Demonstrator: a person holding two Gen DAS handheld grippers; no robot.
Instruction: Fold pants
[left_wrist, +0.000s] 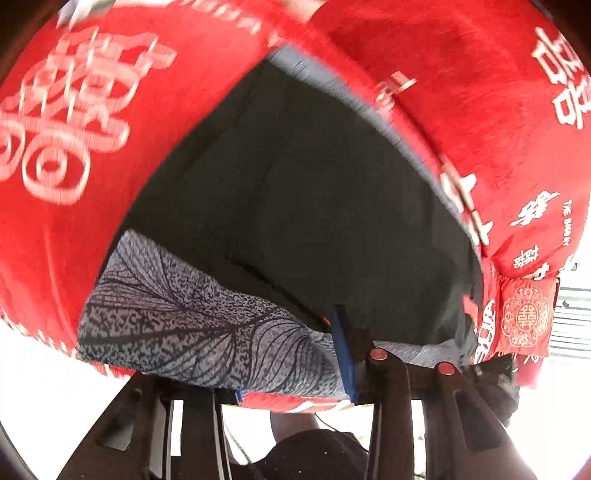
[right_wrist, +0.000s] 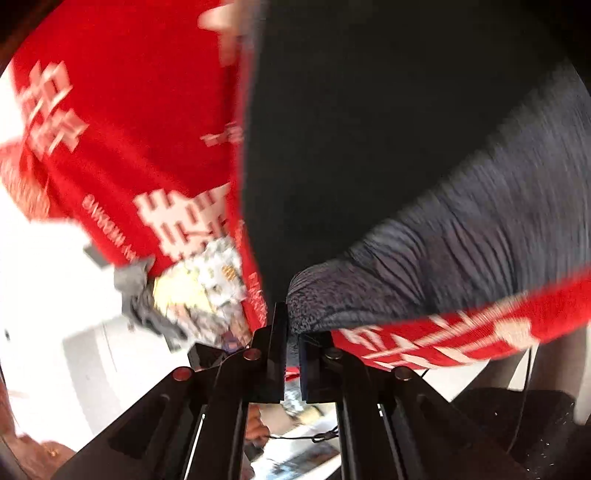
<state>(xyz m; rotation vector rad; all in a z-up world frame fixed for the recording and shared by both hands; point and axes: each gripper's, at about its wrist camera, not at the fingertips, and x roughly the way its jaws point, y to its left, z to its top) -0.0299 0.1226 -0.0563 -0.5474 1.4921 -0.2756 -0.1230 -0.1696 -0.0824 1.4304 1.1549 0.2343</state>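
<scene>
1. The pants are dark, almost black, and they fill the middle of the left view.
2. They lie on a bright red cloth with big white signs printed on it.
3. The red cloth goes all around the pants in the left view, at the top and on both sides.
4. One edge of the pants is turned over and shows a grey side with a leaf pattern.
5. The left gripper sits at the bottom of that view, right at the grey leafy edge.
6. A blue pad on one of its fingers touches the cloth.
7. The grey cloth lies over the space between its fingers, so I cannot tell if the left tongs are pinching it or not.
8. In the right view the pants take up the top and the middle.
9. A grey ribbed band of the pants runs from the middle to the right side.
10. The right gripper has its two black fingers close together, clamped on the end of this band.
11. The red cloth shows on the left and in a strip under the band.
12. The right view is blurry.
</scene>
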